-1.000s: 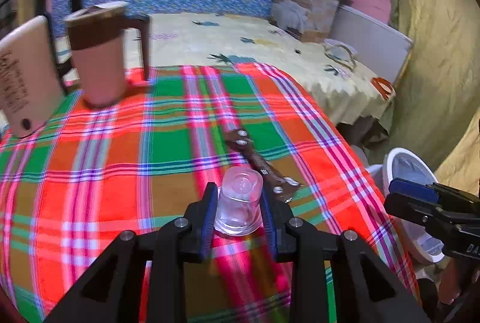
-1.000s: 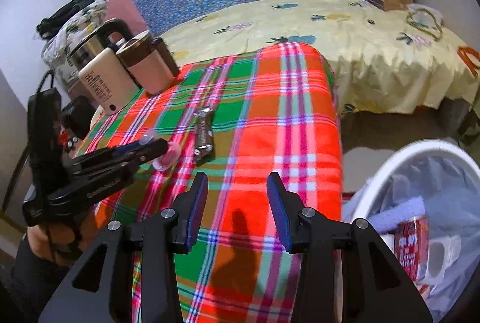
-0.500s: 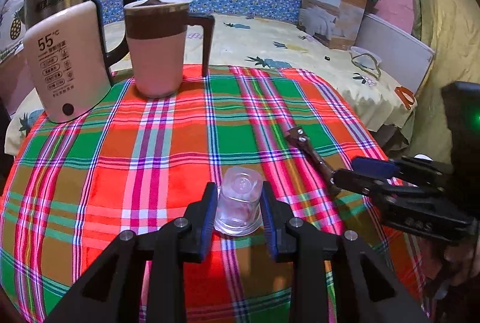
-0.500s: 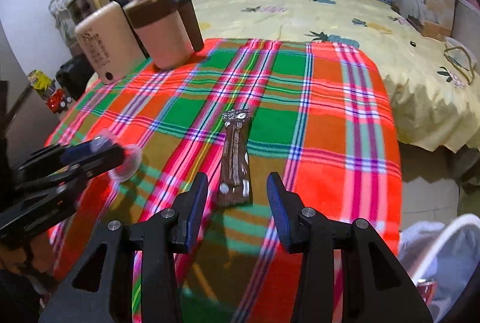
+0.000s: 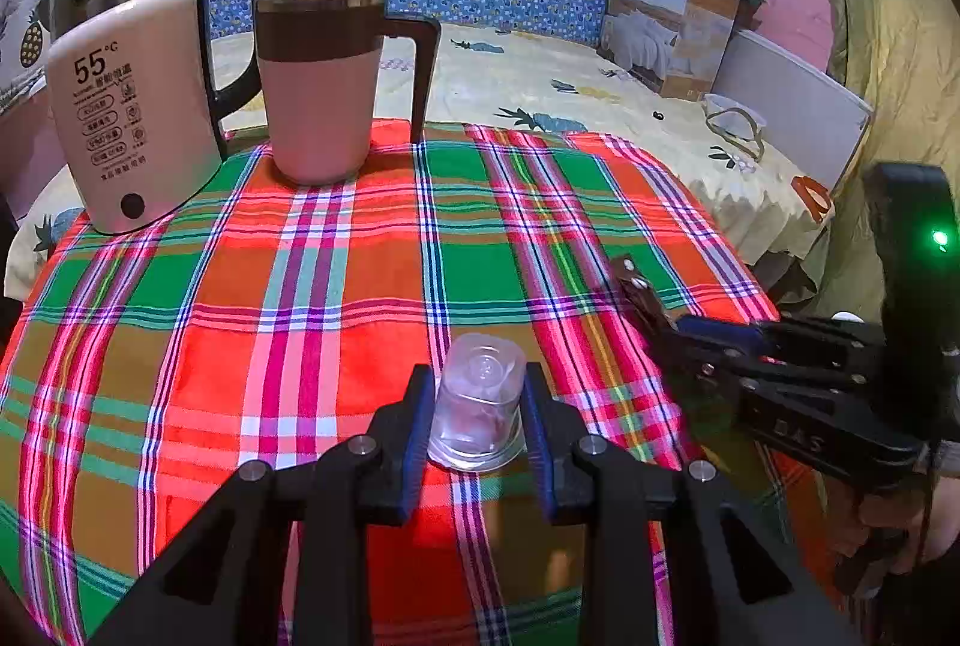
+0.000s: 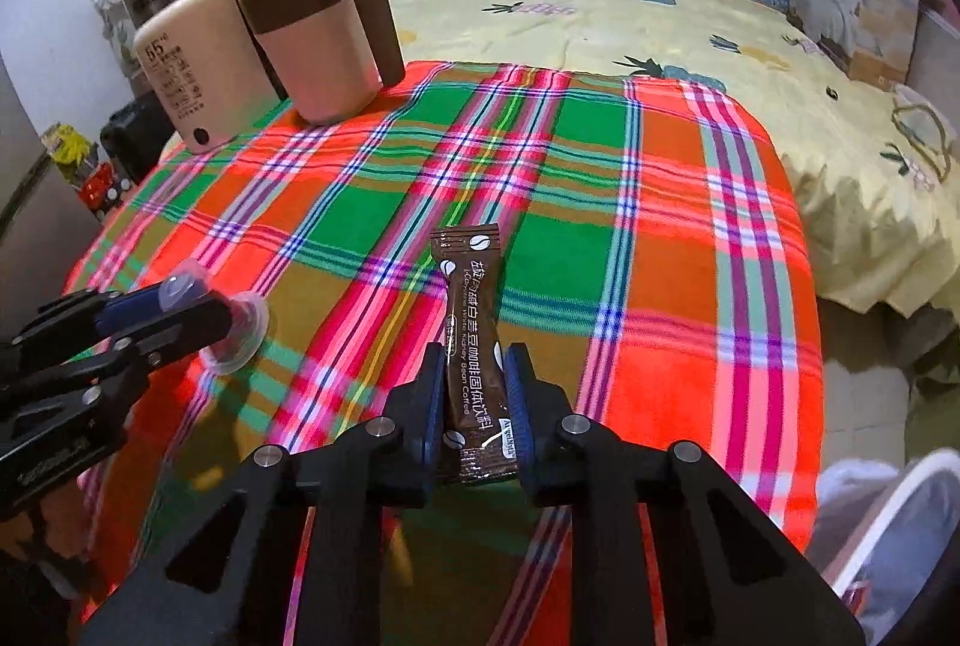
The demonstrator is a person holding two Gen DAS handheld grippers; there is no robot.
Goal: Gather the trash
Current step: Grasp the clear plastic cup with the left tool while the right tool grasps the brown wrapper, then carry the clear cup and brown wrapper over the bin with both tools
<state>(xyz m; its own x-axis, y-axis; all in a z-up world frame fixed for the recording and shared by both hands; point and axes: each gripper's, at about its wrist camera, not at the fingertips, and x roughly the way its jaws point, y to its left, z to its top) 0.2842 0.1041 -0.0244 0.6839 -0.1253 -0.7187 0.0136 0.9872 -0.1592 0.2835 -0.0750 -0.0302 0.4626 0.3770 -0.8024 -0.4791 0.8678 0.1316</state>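
Your left gripper (image 5: 477,427) has its jaws clamped on an upside-down clear cup (image 5: 479,403) over the plaid surface (image 5: 336,286). Your right gripper (image 6: 475,406) is closing its jaws on the near end of a brown sachet (image 6: 473,340) lying on that surface, pads at both edges. A white bin (image 6: 888,538) stands lower right.

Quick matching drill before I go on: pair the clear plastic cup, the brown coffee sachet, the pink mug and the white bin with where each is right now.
Things:
1. clear plastic cup
2. brown coffee sachet
3. pink mug
4. white bin

Places:
A. on the floor past the cloth's edge
B. upside down between the left tool's pads
C. far end of the plaid cloth, beside the kettle
D. between the closing jaws of the right tool

Pairs: 1-B, 2-D, 3-C, 4-A
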